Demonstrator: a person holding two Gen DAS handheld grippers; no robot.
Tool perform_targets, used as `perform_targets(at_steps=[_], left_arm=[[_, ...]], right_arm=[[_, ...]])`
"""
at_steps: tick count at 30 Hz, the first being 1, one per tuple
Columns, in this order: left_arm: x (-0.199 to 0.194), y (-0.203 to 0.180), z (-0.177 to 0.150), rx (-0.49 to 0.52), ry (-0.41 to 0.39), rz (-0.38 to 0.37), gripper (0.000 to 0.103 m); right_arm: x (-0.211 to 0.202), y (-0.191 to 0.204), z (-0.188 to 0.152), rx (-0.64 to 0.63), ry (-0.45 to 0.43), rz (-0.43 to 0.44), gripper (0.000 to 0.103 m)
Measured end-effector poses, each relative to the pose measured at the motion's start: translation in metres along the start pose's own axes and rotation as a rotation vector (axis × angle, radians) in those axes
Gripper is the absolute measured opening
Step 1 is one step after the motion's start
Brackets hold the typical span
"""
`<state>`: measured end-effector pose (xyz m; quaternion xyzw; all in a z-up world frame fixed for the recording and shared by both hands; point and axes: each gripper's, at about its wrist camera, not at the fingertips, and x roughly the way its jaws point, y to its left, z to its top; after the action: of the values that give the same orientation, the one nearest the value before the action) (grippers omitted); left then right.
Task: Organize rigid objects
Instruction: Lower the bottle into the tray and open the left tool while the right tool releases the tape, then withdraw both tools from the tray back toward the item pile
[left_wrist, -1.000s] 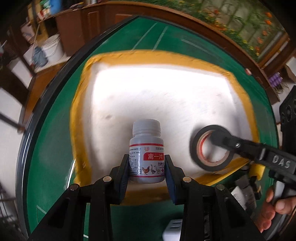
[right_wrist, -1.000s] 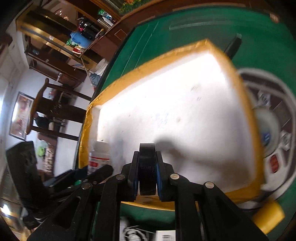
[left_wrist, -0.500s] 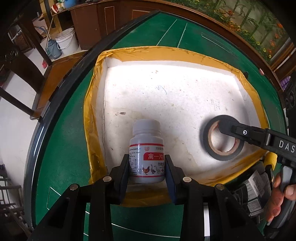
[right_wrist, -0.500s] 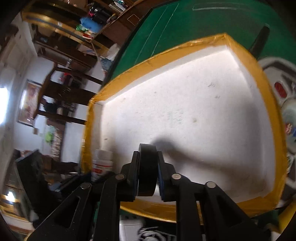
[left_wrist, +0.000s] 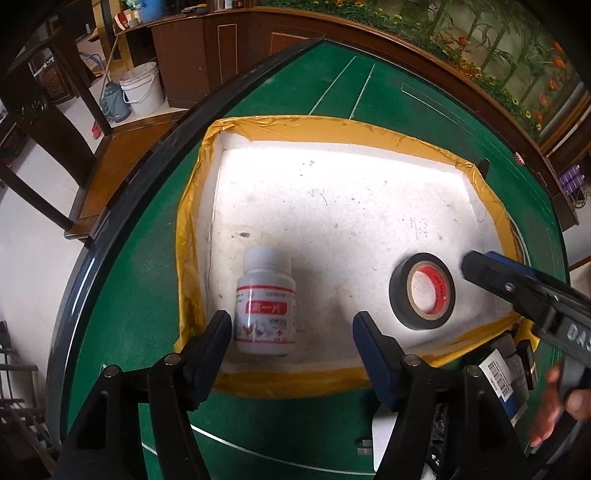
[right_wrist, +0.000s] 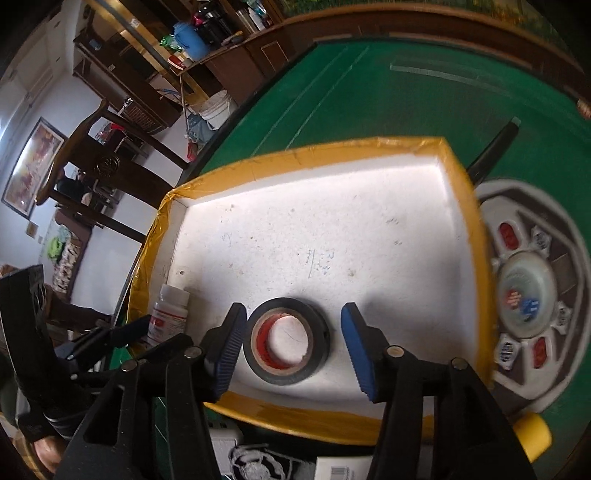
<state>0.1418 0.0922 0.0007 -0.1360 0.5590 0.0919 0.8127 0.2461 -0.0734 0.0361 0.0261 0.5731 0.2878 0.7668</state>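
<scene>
Two releases are happening at once, and both objects are now sitting free inside the white tray (left_wrist: 332, 206) with the yellow taped rim. Starting at the tray's left wall, your left gripper (left_wrist: 291, 328) has just been opening: half a second ago its pads were clamping the white pill bottle (left_wrist: 266, 302), and now the jaws are standing spread with the bottle between them, clear of both pads and resting upright on the tray floor near the front left corner. Moving right along the tray's front edge, your right gripper (right_wrist: 293, 345) has likewise just been opening; it was pinching the black tape roll (right_wrist: 286, 340) on edge, and the roll is now lying flat on the tray floor with its red core facing up, between the parted blue pads. The left pad is sitting just beside the roll's rim; I cannot tell whether it is touching. Bottle and roll are lying well apart, both in the tray's near half. For the task, this is looking like two placements finished, and more boxed items are showing on the green table (left_wrist: 155, 280) just outside the tray's front rim, likely awaiting you.
</scene>
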Motion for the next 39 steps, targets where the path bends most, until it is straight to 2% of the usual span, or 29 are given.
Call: perform_targets(at_steps=[2, 3, 5, 6, 10, 12, 22, 31, 39], left_arm=[[-0.005, -0.001, -0.003, -0.003, 0.000, 0.006, 0.080], [-0.009, -0.002, -0.005, -0.006, -0.006, 0.001, 0.080], [-0.017, -0.005, -0.009, -0.010, -0.013, -0.006, 0.081], [-0.020, -0.006, -0.010, -0.011, -0.015, -0.004, 0.081], [-0.035, -0.010, -0.017, -0.024, -0.009, -0.014, 0.085], [-0.045, -0.011, -0.024, -0.033, -0.018, -0.022, 0.091], [-0.067, -0.022, -0.074, -0.093, -0.029, -0.040, 0.094], [-0.071, -0.030, -0.122, -0.148, -0.015, -0.045, 0.094], [-0.073, -0.048, -0.154, -0.135, -0.001, -0.059, 0.094]], right_arm=[[-0.012, 0.004, -0.004, -0.041, -0.017, -0.071, 0.067], [-0.020, 0.005, -0.007, -0.063, -0.021, -0.120, 0.073], [-0.029, 0.003, -0.013, -0.072, -0.017, -0.164, 0.083], [-0.035, 0.001, -0.015, -0.067, -0.017, -0.173, 0.087], [-0.063, -0.010, -0.031, -0.033, -0.034, -0.190, 0.093], [-0.073, -0.013, -0.040, -0.016, -0.043, -0.189, 0.097], [-0.097, -0.021, -0.100, -0.006, -0.016, -0.161, 0.099], [-0.116, -0.019, -0.128, -0.093, -0.024, -0.181, 0.099], [-0.124, -0.027, -0.146, -0.133, -0.017, -0.170, 0.099]])
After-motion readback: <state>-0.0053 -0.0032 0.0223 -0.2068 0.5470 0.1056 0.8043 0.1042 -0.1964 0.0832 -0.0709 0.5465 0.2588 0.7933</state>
